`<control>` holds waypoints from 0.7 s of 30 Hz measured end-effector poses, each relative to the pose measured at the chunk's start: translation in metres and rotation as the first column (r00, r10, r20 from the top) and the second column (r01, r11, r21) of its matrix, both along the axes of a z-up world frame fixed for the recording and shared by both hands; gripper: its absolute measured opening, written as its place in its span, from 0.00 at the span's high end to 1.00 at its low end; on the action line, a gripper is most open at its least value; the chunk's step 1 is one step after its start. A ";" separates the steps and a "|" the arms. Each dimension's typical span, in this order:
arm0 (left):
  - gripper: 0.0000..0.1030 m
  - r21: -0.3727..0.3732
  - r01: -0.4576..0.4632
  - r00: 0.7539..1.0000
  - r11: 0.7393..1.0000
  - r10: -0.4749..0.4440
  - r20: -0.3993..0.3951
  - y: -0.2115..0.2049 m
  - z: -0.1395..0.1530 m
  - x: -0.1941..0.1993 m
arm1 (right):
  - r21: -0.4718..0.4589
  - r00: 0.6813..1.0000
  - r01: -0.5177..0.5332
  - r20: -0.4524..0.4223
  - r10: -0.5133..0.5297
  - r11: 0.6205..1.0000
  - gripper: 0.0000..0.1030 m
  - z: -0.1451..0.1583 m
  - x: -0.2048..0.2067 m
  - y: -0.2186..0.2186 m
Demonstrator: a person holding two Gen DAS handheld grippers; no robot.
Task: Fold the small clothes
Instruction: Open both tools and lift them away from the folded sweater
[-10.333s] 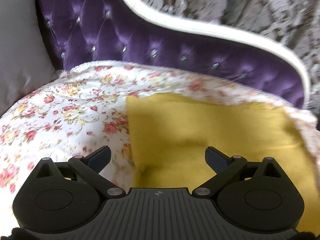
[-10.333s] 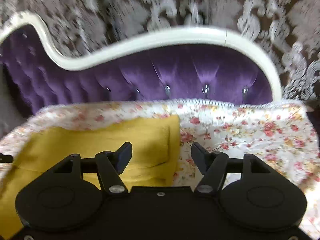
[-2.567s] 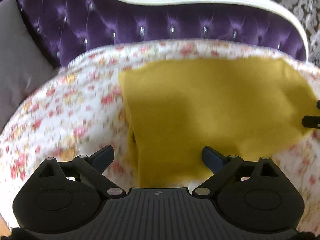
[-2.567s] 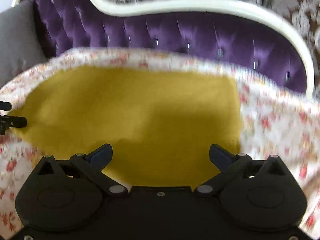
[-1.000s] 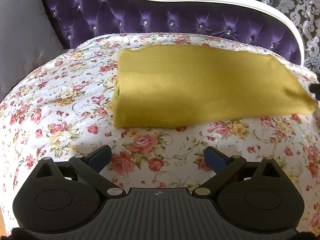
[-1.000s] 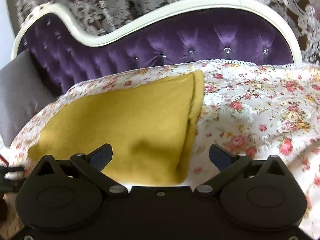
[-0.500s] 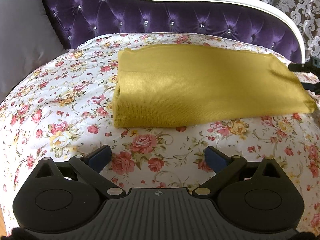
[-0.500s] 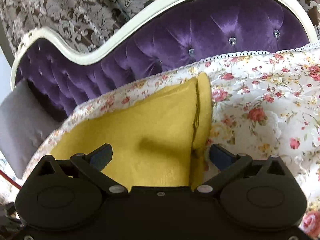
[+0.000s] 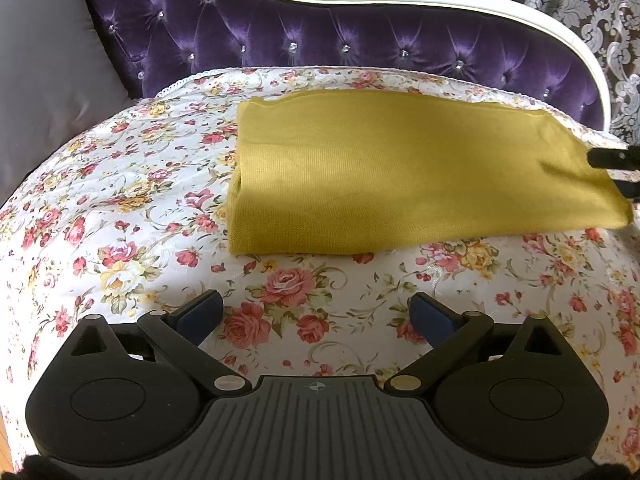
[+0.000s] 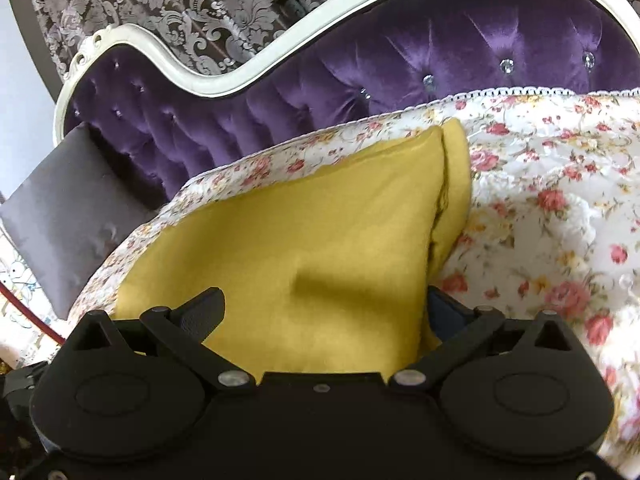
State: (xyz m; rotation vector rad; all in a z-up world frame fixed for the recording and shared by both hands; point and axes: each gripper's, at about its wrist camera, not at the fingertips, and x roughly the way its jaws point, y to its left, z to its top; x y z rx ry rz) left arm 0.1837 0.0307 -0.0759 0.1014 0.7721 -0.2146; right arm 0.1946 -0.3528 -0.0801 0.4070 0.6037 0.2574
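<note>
One fold at least looks complete: the yellow garment [image 9: 400, 168] lies as a flat, layered oblong on the far half of the floral quilt [image 9: 120, 216], doubled edges visible at its right end. Judged remaining: a further fold across its length. Largest to smallest: purple tufted velvet headboard [image 9: 320, 36], glossy with stud buttons; quilt, stitched and printed; garment, fine matte knit. My left gripper [image 9: 316, 312] hovers spread over bare quilt, near side, holding nothing. My right gripper [image 10: 324, 308] straddles the garment's right end, jaws spread, not yet pinching.
</note>
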 end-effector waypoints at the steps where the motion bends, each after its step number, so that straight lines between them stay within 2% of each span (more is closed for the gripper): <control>1: 0.02 -0.001 0.000 1.000 1.000 0.000 0.001 0.000 0.000 0.000 | 0.005 1.000 -0.004 0.000 0.004 1.000 0.00 -0.001 -0.003 0.001; 4: 0.02 -0.002 0.000 1.000 1.000 0.000 0.001 0.000 0.000 0.000 | 0.001 1.000 -0.006 0.011 0.006 1.000 0.00 -0.002 -0.014 0.003; 14: 0.02 -0.002 0.000 1.000 1.000 0.000 0.001 0.000 0.000 0.000 | 0.081 0.995 0.052 0.075 -0.058 0.995 0.00 -0.011 -0.037 0.000; 18: 0.02 -0.001 0.001 1.000 1.000 -0.001 0.000 0.000 0.000 0.000 | 0.071 0.994 0.062 0.087 -0.068 0.996 0.00 -0.011 -0.042 0.002; 21: 0.02 -0.001 0.001 1.000 1.000 -0.001 0.001 0.001 0.000 0.000 | 0.128 0.992 0.059 0.099 -0.072 0.990 0.00 -0.013 -0.042 -0.003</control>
